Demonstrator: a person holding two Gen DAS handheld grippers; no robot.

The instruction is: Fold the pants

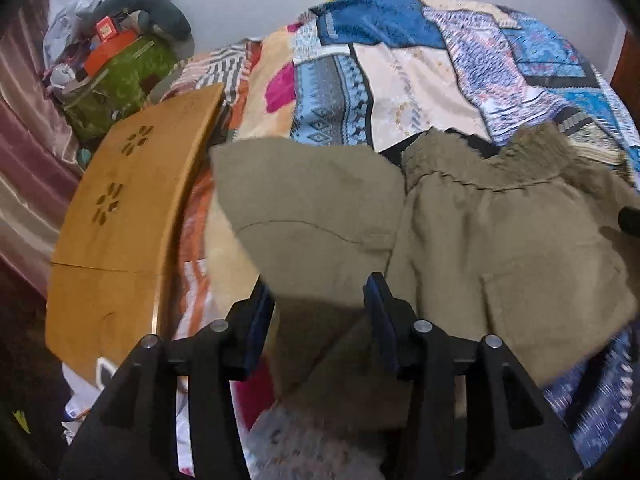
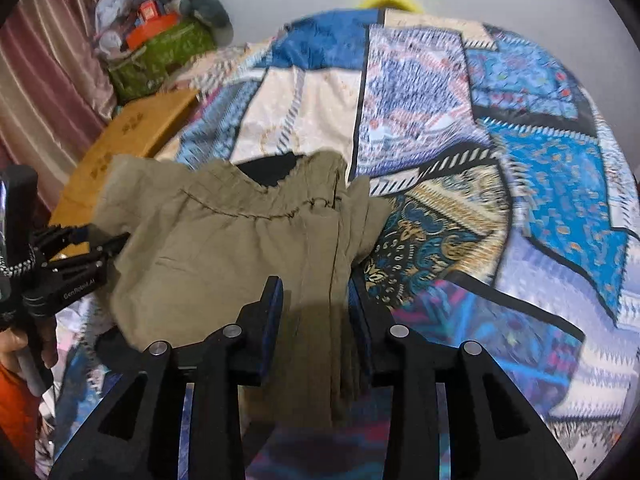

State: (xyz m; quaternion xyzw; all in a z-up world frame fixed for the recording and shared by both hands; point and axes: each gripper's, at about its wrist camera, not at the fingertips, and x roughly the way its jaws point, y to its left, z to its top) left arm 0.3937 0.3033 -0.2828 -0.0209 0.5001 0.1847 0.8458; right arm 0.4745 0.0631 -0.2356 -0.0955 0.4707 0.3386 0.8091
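Olive-khaki pants (image 1: 472,232) lie on a patchwork bedspread (image 1: 400,72), the gathered waistband at the far side. In the left wrist view my left gripper (image 1: 320,296) has its jaws apart with pants fabric passing between them, one flap lifted in front. In the right wrist view the pants (image 2: 224,248) hang in folds between the fingers of my right gripper (image 2: 316,292), which stands partly apart around the cloth. The left gripper also shows in the right wrist view (image 2: 92,244), at the left edge of the pants.
A wooden lap table (image 1: 120,216) lies on the left of the bed. Beyond it sits a green bag (image 1: 116,80) piled with clutter, against a pink curtain (image 1: 24,152). A yellow object (image 2: 388,0) peeks over the bed's far edge by the grey wall.
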